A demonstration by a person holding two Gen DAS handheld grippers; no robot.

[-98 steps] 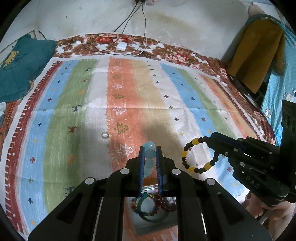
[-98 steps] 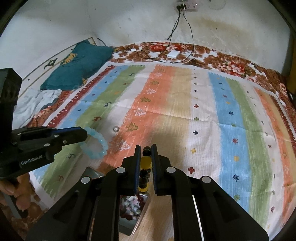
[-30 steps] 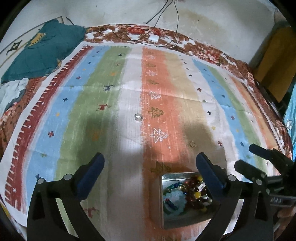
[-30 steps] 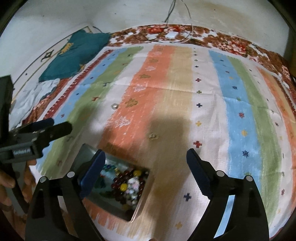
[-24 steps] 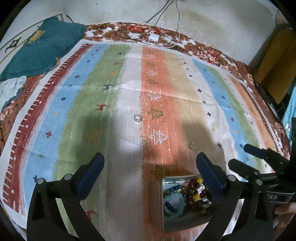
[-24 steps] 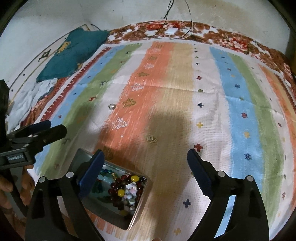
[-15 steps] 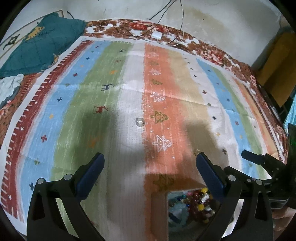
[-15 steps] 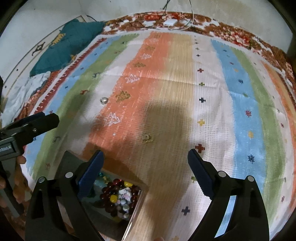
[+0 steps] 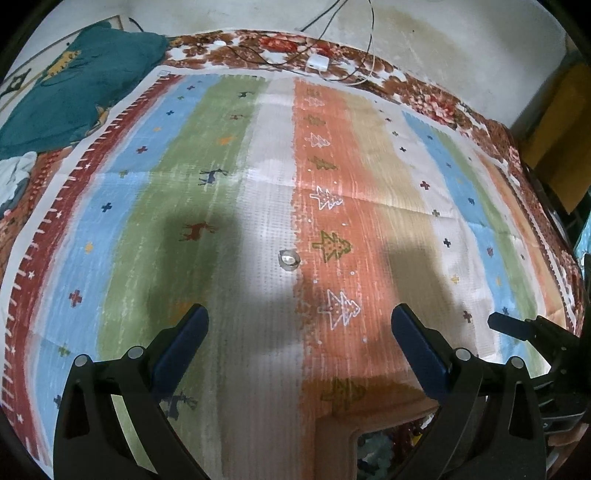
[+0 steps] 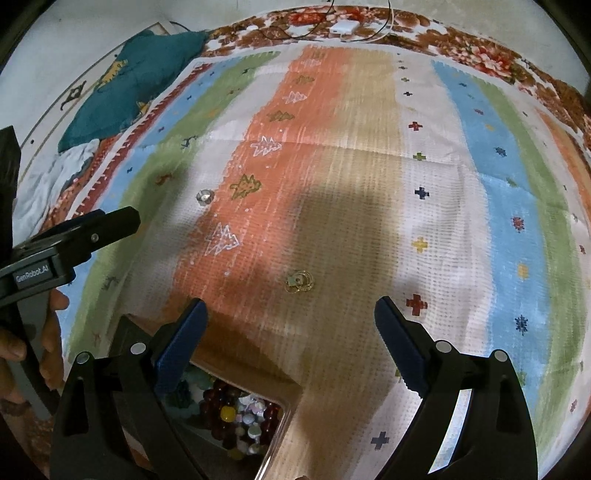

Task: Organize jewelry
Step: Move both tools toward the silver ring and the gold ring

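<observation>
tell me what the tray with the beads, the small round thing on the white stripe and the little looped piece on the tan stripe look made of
Tray: likely metal, its thin rim mirror-shiny.
Small round thing: probably silvery metal or glass, given its bright glint; too small to settle.
Looped piece: seemingly thin gold-toned wire, fine yellowish rings.
Beads: glossy, glass or stone perhaps.

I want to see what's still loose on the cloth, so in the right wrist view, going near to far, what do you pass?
Metal tray of beads → gold earrings → silver ring → teal cushion → white charger at the wall.
</observation>
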